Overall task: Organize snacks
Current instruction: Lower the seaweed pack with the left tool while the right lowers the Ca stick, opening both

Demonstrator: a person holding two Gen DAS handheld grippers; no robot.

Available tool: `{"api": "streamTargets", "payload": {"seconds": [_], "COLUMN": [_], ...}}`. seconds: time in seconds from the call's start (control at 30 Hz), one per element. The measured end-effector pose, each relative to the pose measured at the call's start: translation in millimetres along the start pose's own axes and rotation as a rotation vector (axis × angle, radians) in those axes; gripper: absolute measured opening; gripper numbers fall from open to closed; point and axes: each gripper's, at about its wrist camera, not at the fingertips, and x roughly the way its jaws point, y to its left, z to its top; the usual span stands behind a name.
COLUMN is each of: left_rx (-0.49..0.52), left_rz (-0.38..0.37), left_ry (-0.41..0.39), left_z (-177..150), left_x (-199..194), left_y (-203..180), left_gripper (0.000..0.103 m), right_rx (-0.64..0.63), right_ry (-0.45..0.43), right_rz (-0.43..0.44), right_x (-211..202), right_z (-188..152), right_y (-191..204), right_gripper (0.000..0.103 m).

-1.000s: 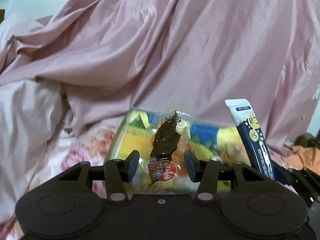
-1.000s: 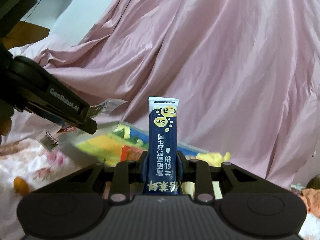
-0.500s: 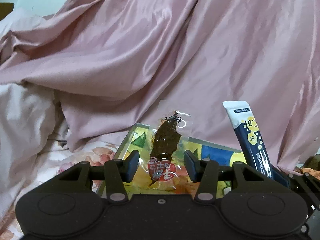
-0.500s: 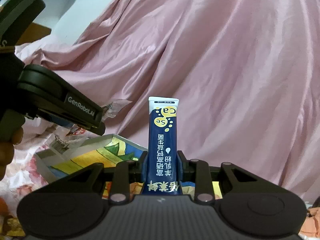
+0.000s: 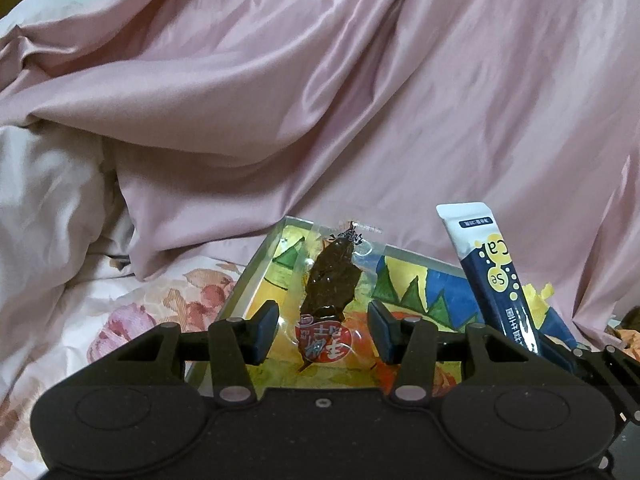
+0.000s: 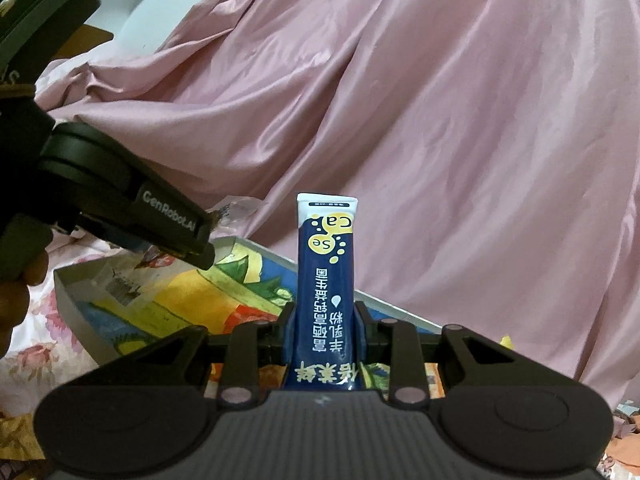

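A clear snack packet with a dark brown piece and a red label (image 5: 330,284) stands between the pads of my left gripper (image 5: 323,330), over a shallow tray with a colourful printed bottom (image 5: 420,280). The pads are spread wider than the packet's dark part; whether they touch its clear edges I cannot tell. My right gripper (image 6: 324,330) is shut on a navy and white stick sachet (image 6: 326,264), held upright above the tray (image 6: 192,300). The sachet also shows in the left wrist view (image 5: 494,276), and the left gripper in the right wrist view (image 6: 120,208).
A pink satin sheet (image 5: 360,100) is draped high behind the tray. A floral bedcover (image 5: 132,312) lies left of the tray. Yellow wrappers (image 5: 540,296) lie in the tray's far right corner.
Both grippers have moved closer over the tray, which now looms larger in both views. The packet and the sachet keep their places between the fingers.
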Motion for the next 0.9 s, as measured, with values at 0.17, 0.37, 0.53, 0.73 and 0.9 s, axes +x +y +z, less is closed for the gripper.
{"api": "streamTargets", "payload": {"seconds": [0.17,0.37,0.53,0.73,0.9], "left_rx": [-0.001,-0.003,-0.002,-0.01,-0.005], "left_rz": [0.0,0.002,0.004,0.01,0.006], "left_ry": [0.017,0.033,0.047,0.064,0.084], "left_z": [-3.0,-5.9,-9.1,-11.0,-13.5], "left_x": [3.7,7.2,9.3,12.4,16.1], "left_y": [0.0,-0.2,-0.9,-1.3,-2.7], "left_gripper": [0.051,0.051,0.051,0.051,0.045], "right_rx": [-0.003,0.011,0.026,0.04,0.051], "right_ry": [0.011,0.025,0.044,0.059,0.08], "right_rz": [0.013,0.024,0.034,0.04,0.051], "right_x": [6.0,9.7,14.9,18.4,19.7], "right_z": [0.3,-2.2,-3.6,-6.3,-9.1], "right_y": [2.1,0.9,-0.4,0.4,0.0], "right_gripper": [0.032,0.032,0.032,0.032,0.033]}}
